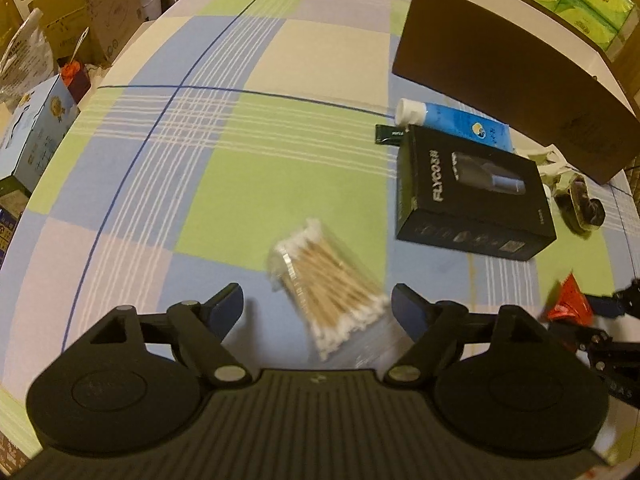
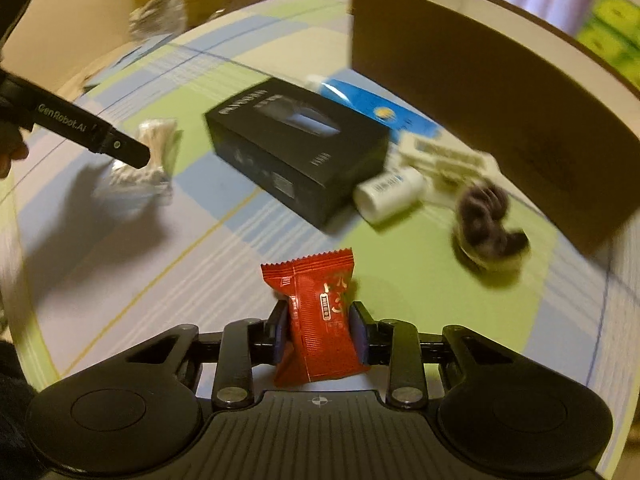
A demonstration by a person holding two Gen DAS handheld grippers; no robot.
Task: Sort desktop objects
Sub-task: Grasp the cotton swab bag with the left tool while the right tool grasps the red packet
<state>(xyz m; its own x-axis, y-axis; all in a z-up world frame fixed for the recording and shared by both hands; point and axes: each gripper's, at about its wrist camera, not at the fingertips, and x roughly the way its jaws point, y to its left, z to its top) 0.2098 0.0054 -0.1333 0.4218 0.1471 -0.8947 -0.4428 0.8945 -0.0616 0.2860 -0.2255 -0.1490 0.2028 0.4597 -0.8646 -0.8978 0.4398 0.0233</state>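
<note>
1. left wrist view: the left gripper [image 1: 318,306] hangs low over the checked cloth [image 1: 224,184], jaws spread wide, with the swab pack [image 1: 328,292] lying between the fingertips and not yet pinched. the black box [image 1: 472,196] sits just beyond to the right, with the blue tube [image 1: 460,122] behind it, and the big brown box [image 1: 516,80] stands at the far right. at the right edge the red packet [image 1: 566,300] shows in the other gripper.

2. right wrist view: the right gripper [image 2: 320,332] has its jaws closed on the red packet [image 2: 320,320], which looks lifted clear of the cloth. ahead lie the black box [image 2: 296,144], a white bottle [image 2: 390,194], a pale carton [image 2: 444,160], a dark blurred bundle [image 2: 486,224] and the brown box [image 2: 480,92]. the left gripper's arm [image 2: 80,128] reaches in over the swab pack [image 2: 154,152].

3. step in hand, as i judge it: one item is already picked, the next is lined up for a grasp.

4. next move: the left jaws need to close squarely across the pack; the slippery wrap may slide. the packet likely goes to the brown box, so it must clear the wall.
</note>
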